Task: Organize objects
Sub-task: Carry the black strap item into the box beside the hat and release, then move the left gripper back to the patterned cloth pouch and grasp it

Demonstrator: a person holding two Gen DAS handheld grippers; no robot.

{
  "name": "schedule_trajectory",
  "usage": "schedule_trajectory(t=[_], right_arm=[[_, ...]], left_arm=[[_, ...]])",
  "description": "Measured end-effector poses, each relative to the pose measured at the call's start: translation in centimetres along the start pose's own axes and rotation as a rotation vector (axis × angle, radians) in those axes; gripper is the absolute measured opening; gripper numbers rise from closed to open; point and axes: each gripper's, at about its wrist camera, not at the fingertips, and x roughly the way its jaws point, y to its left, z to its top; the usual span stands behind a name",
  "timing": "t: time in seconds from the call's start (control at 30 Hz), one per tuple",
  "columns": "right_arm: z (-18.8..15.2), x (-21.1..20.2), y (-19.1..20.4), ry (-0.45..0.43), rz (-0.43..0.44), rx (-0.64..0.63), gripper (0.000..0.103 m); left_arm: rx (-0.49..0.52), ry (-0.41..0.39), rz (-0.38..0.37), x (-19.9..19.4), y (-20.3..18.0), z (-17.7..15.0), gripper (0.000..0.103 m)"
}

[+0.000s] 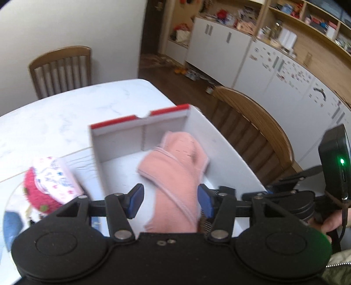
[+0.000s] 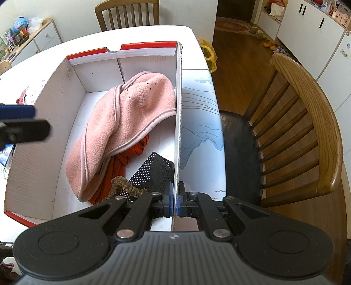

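Note:
A white cardboard box with red edges [image 1: 140, 118] [image 2: 92, 53] stands on the white table. In it lies a pink fleece cloth [image 1: 175, 166] [image 2: 122, 127], over an orange cloth [image 2: 118, 162]. A black dotted glove [image 2: 151, 173] and a brown scrunchie [image 2: 122, 186] lie at the near end. My left gripper [image 1: 171, 199] hovers open above the pink cloth, its pads clear of it; one of its fingers [image 2: 19, 129] shows over the box's left wall. My right gripper [image 2: 174, 197] is shut on the box's right wall [image 2: 178, 109].
Left of the box lie a red fluffy item [image 1: 43, 197] and a pink patterned cloth [image 1: 57, 175]. Wooden chairs stand at the far end [image 2: 127, 13] and the right side [image 2: 296, 131] of the table. A yellow bag [image 2: 208, 54] hangs beyond the table edge.

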Motion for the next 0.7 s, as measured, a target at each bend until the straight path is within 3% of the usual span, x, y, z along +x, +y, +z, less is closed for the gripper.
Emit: schedule_trajectory(t=[0.07, 0.2, 0.47, 0.7], right_arm=[[0.0, 0.0, 0.1, 0.002, -0.004, 0.001, 0.003], [0.1, 0.0, 0.2, 0.006, -0.010, 0.010, 0.003], [-0.1, -0.1, 0.8, 0.015, -0.022, 0.008, 0.003], [-0.2, -0.3, 1.3, 0.022, -0.033, 0.007, 0.003]], left_arm=[[-0.020, -0.016, 0.027, -0.8, 1.0, -0.2, 0.054], [-0.053, -0.042, 0.088, -2.0, 3.0, -0.7, 0.069], [-0.123, -0.063, 0.150, -3.4, 6.8, -1.8, 0.071], [-0.169, -0.058, 0.197, -3.5, 9.5, -2.7, 0.079]])
